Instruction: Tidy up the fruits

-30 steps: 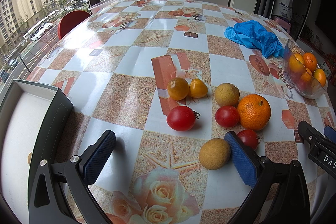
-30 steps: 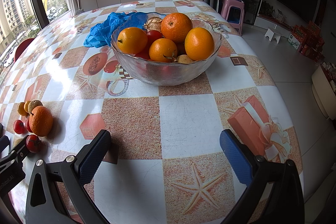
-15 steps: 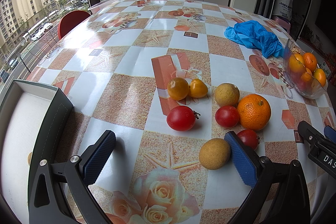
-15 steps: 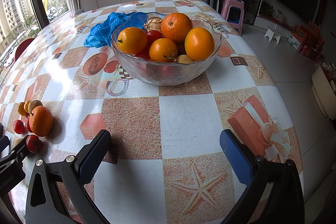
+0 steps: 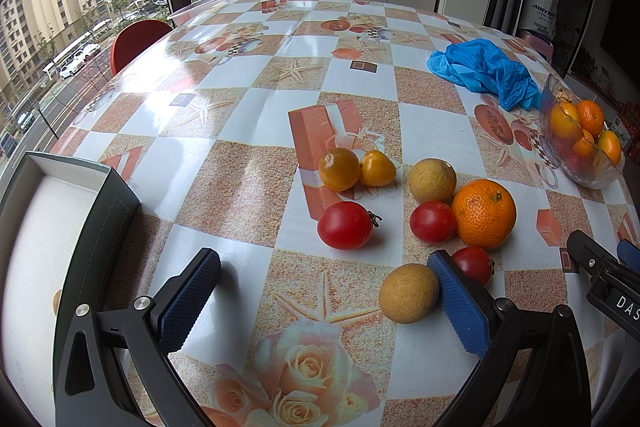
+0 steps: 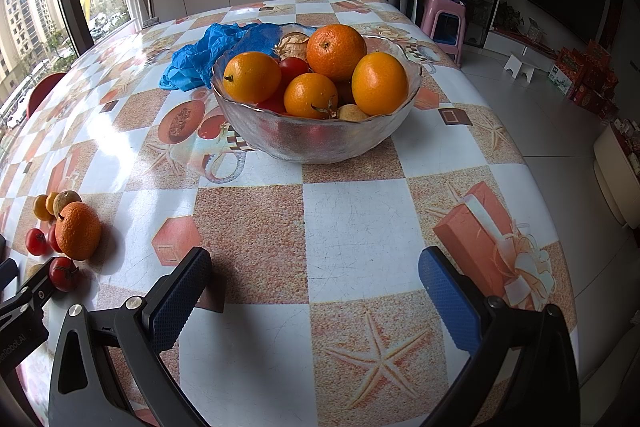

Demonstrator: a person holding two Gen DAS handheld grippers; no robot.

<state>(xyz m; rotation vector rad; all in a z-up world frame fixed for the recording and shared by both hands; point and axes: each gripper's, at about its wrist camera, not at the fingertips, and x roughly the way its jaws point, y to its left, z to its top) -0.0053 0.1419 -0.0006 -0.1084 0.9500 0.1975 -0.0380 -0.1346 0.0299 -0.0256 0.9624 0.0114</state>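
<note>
The left gripper [image 5: 324,291] is hovering low over the desk [image 5: 248,99], its blue-padded fingers [image 5: 188,297] spread wide and holding nothing. A tan round fruit [image 5: 408,293] is lying between them, touching or nearly touching the inner face of the right-hand finger, and a small red tomato [image 5: 474,264] is peeking out just behind that same finger. Further out, loose fruit is sitting in a cluster: a large red tomato [image 5: 345,225], a second red tomato [image 5: 433,221] pressed against a big orange [image 5: 485,213], another tan fruit [image 5: 432,180] just behind them, and two yellow-orange tomatoes [image 5: 340,169] touching each other. A dark-walled box [image 5: 96,211] with a white inside is standing at the left edge, and something small and tan is showing in it, too cut off to identify.

The right gripper [image 6: 314,293] is hanging over a bare stretch of the desk, its fingers [image 6: 180,301] likewise wide apart and empty. Ahead of it, a glass bowl [image 6: 320,139] is holding oranges [image 6: 337,47], red tomatoes and a small tan fruit. A crumpled blue plastic bag [image 6: 200,59] is lying right behind the bowl, touching its far rim. The loose fruit cluster is showing at the far left of this view, well apart from the bowl
</note>
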